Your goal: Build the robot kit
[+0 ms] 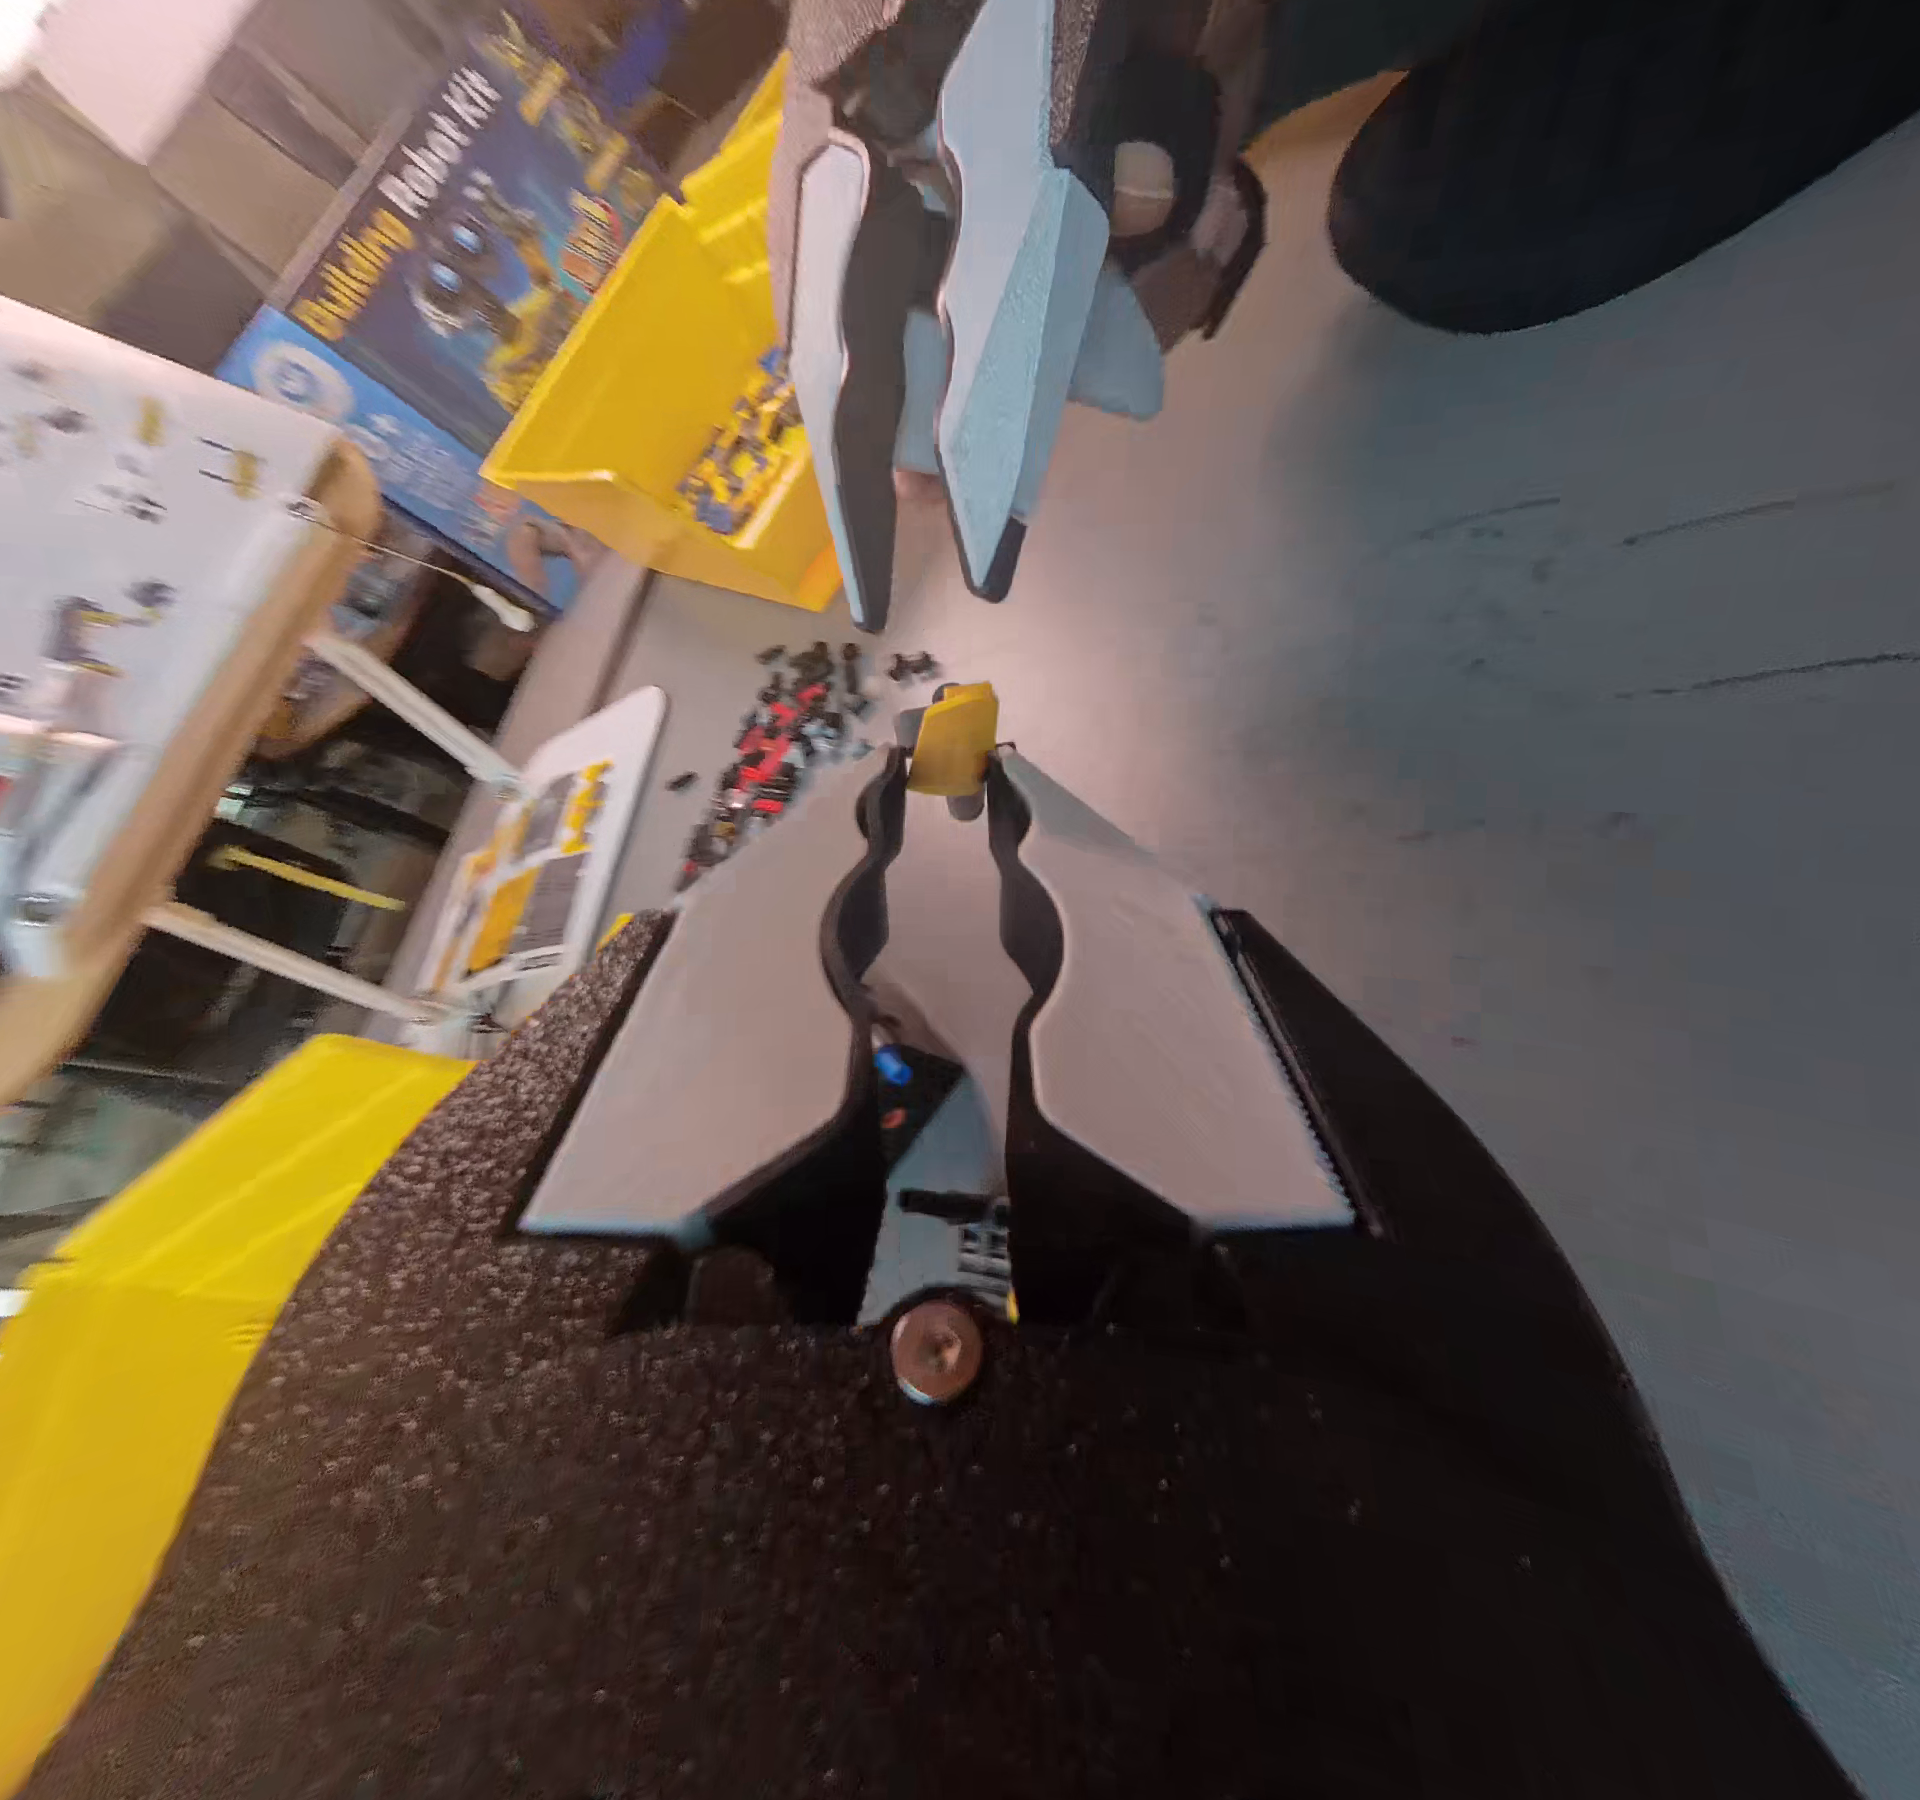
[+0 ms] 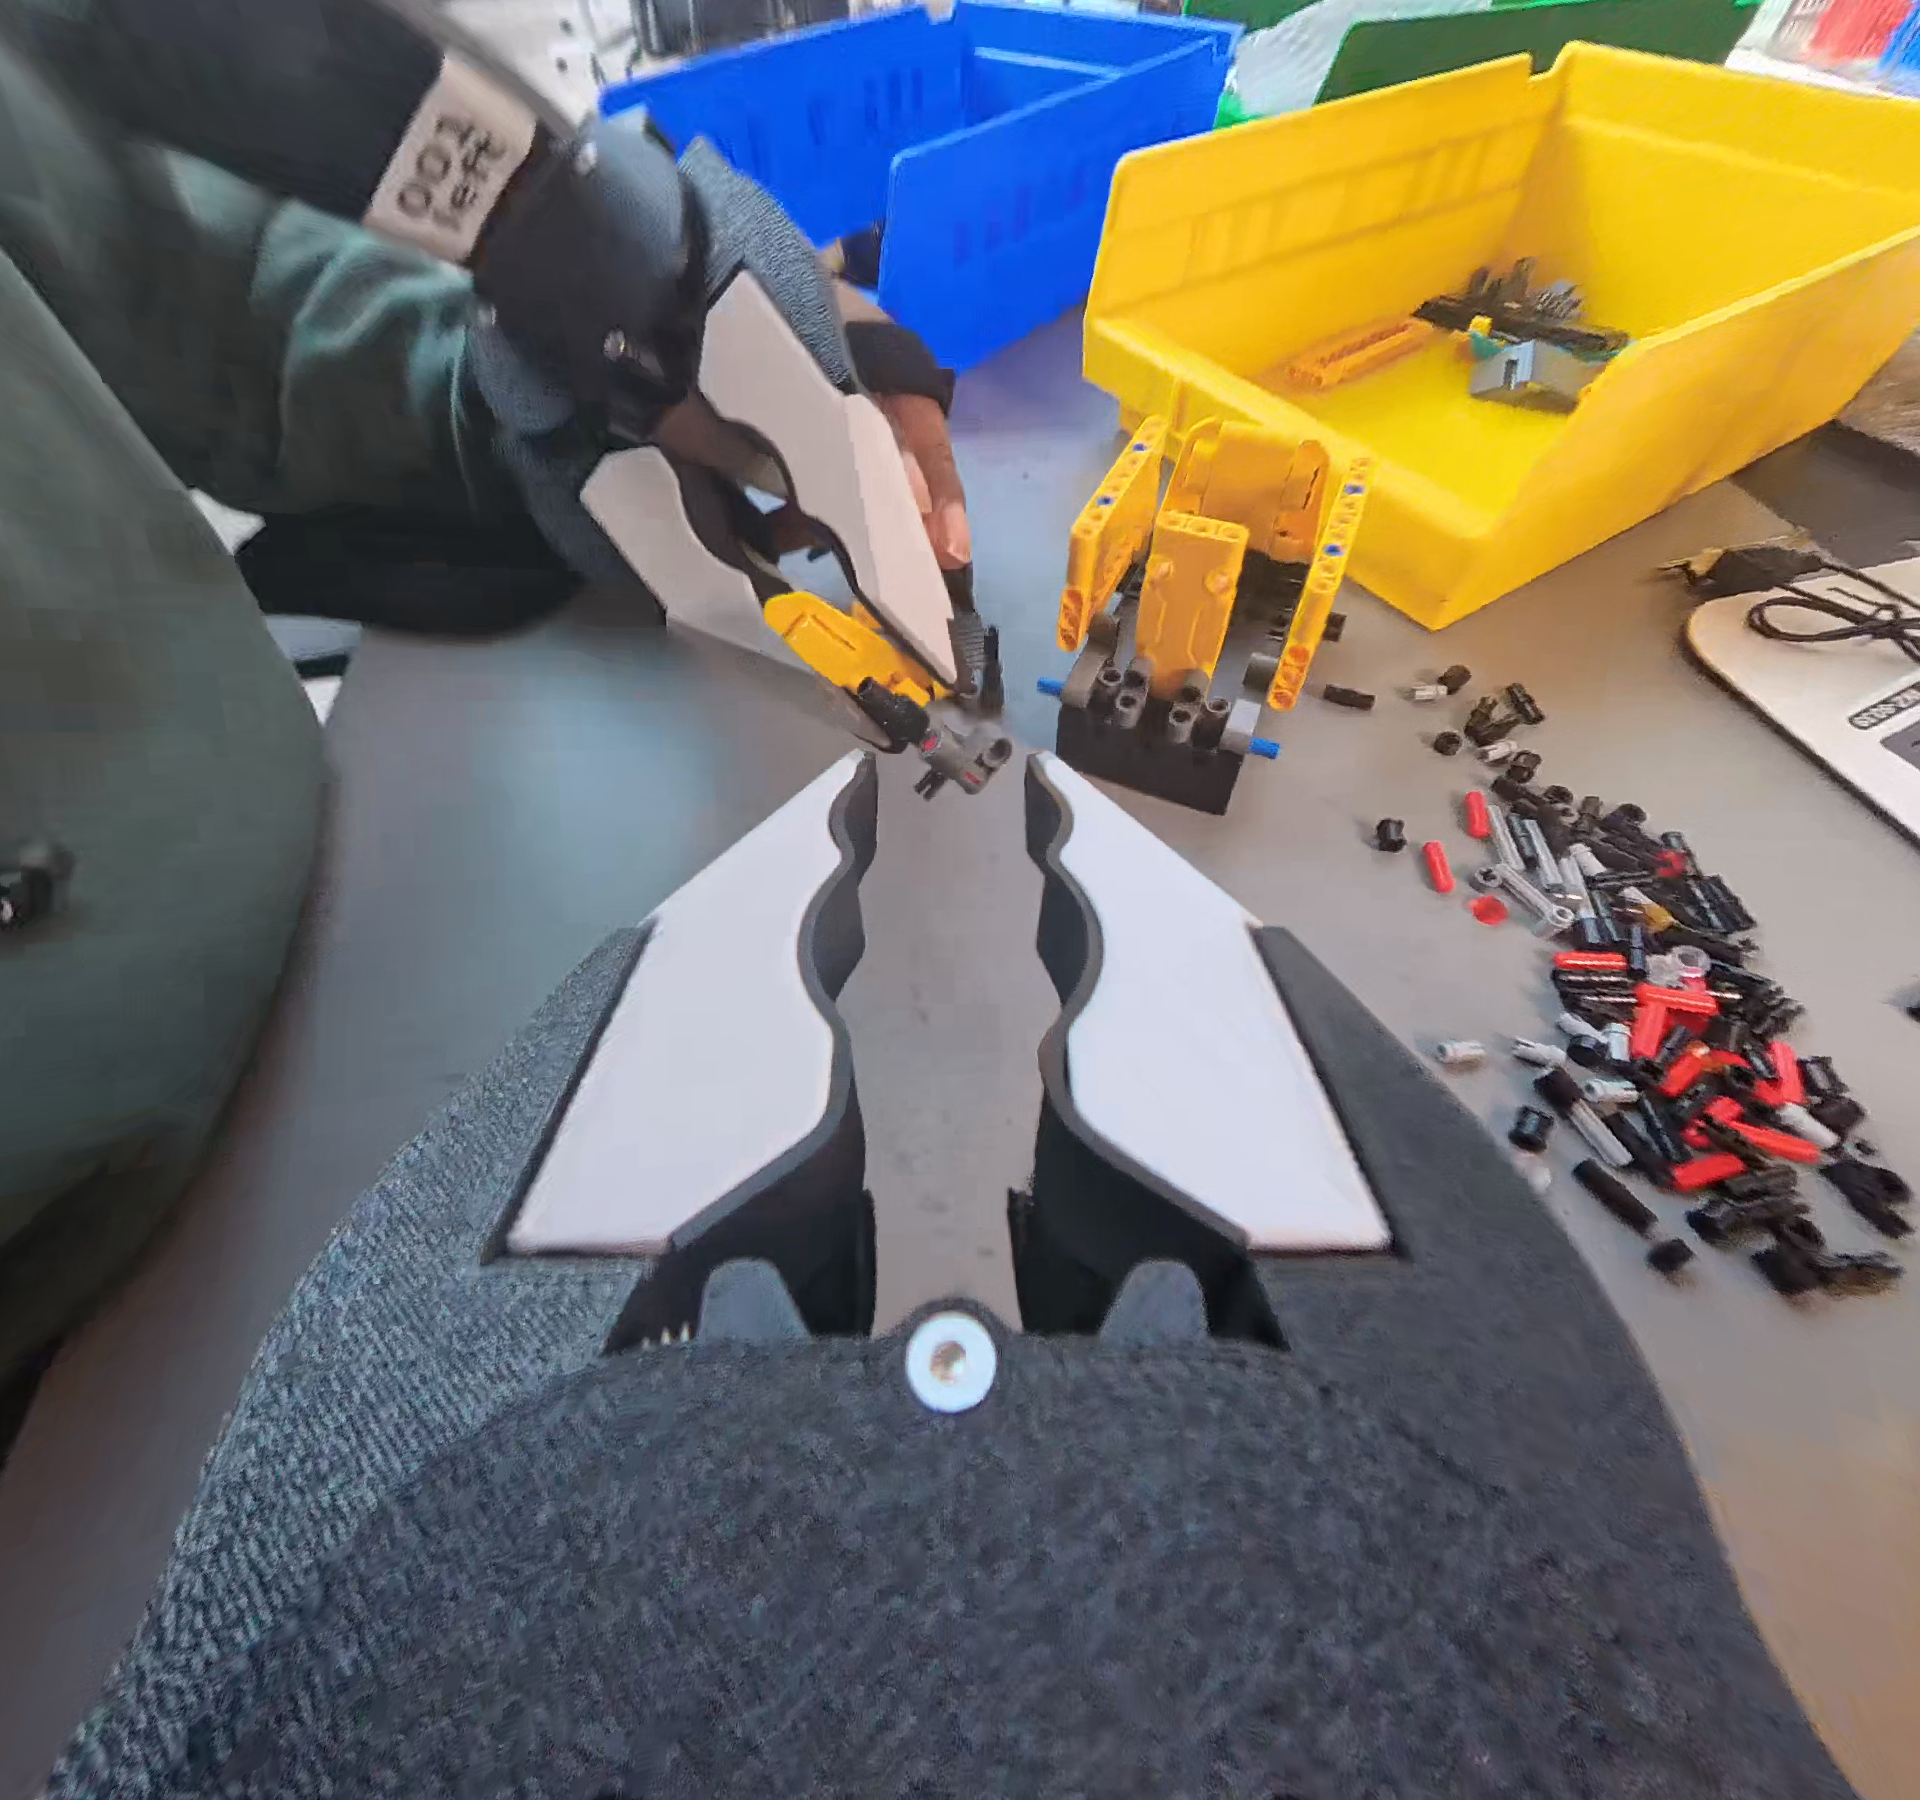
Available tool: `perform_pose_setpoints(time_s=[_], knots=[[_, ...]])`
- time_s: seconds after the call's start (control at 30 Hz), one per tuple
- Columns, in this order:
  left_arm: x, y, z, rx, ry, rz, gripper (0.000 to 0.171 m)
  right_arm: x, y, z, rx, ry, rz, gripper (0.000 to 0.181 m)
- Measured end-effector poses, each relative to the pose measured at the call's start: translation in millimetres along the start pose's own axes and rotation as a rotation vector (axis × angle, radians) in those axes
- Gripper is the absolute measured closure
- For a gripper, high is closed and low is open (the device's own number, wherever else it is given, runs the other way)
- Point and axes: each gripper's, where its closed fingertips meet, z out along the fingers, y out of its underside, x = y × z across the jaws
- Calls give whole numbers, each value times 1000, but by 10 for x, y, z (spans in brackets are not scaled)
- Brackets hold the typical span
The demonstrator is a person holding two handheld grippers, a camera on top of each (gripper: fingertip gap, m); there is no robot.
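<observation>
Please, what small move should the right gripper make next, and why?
Probably a short move forward, then close. The right gripper is open, and the small grey connector sticks out just ahead of its tips. That connector hangs on the yellow piece clamped by the left gripper, above the table.

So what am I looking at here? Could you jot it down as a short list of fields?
left gripper: shut on a yellow building piece with grey and black connectors on its end
right gripper: open, empty, tips close to those connectors
table: grey
half-built yellow model: stands just beyond the grippers
loose small parts: black, red and grey, piled to the right
bins: yellow bin, blue bin, green bin
</observation>
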Motion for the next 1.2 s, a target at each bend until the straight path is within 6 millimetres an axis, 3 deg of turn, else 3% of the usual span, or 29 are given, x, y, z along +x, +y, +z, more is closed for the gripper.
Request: perform_pose_setpoints(time_s=[0.17, 0.3, 0.67, 0.8, 0.93, 1.03, 1.2], knots=[[-158, -107, -71, -3, -205, 267, 158, 17, -116, 102, 105, -49, 193, 146], [-131, -156, -90, -10, -236, 366, 158, -37, -132, 135, 119, -67, 177, 158], [-139, -270, -185, 39, -258, 357, 157, -118, -250, 86, 194, -88, 115, 166], [-266, -260, -257, 123, -190, 20, 155, -53, -384, 7, 257, 42, -67, 166], [-412, -342, -355, 342, 75, -631, 144, 22, -572, -146, 328, 242, -315, 167], [-474, -390, -395, 490, 311, -1037, 134, -19, -601, -121, 303, 343, -500, 166], [-347, -508, -377, 554, 570, -1272, 133, -191, -643, -28, 287, 407, -710, 166]])
